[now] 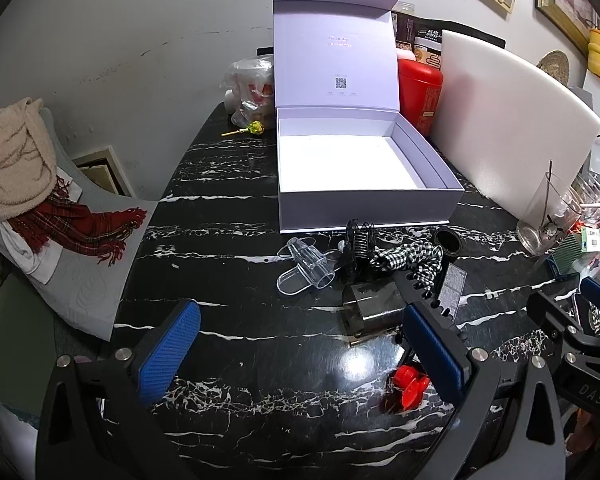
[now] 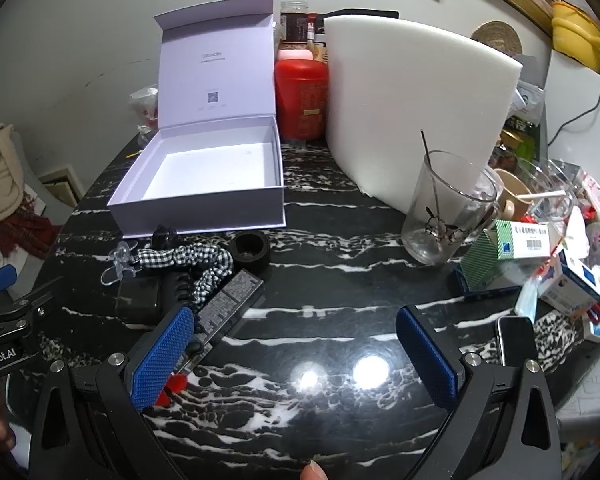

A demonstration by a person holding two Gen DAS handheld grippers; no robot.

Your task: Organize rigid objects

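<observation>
Black marble with white veining fills the room's table, cluttered along its far and right edges. Both claws hover low over it, spread wide and holding nothing: the left gripper and the right gripper, each showing blue ribbed pads.

Taking the open white box as the landmark, the things to be sorted lie in a heap just in front of its near wall. Closest to the left claw are a red cap-like piece and a smoky translucent case. Nearer the box sit clear plastic pieces, a black claw clip, a checked fabric tie draped over a black comb, a dark ring-shaped cup and a flat printed black bar. Right of the box stand a red canister, a white foam board and a drinking glass.

The box is empty, so by my reckoning the sorting has not begun; this looks like the approach to a first pick. Next, one claw would need to settle around a hard piece at the heap's edge, avoiding the fabric, then carry it into the box.
</observation>
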